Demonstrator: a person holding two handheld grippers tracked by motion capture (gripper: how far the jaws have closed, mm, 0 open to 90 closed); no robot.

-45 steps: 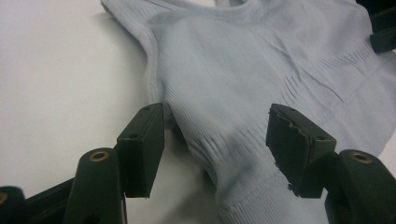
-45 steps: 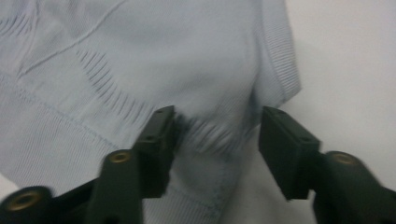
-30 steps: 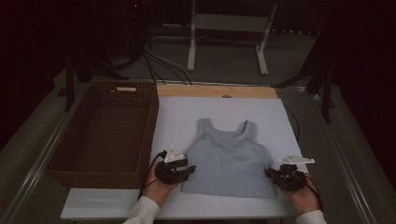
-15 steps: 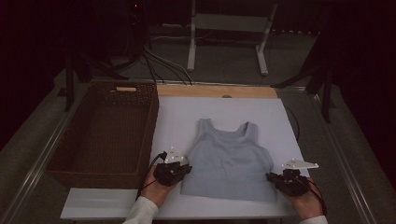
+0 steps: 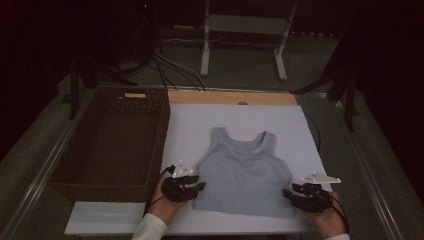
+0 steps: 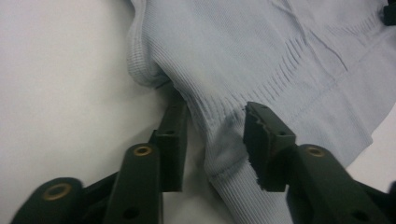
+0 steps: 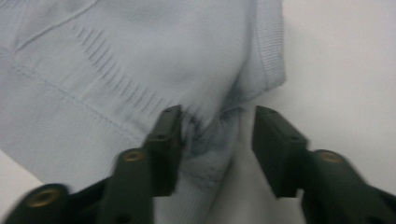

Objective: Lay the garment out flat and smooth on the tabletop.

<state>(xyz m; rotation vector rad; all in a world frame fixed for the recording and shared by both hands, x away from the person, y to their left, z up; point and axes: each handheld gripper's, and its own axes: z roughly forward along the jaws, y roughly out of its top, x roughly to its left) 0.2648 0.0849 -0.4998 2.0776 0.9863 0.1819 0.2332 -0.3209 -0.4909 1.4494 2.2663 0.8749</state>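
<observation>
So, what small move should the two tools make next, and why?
Probably draw both back from the top. The left tool and right tool have just been opening, their jaws stand apart, and the hem lies loose between them, so the top looks released flat on the board.

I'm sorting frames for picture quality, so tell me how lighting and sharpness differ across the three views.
High view: dim, the surroundings nearly black, only the white rectangular table board and pale blue knitted sleeveless top lit. Left gripper view: bright, the ribbed knit sharp, nearest jaw parts soft. Right gripper view: bright but blurred overall, with a dark shadow under the bunched hem between the jaws.
</observation>
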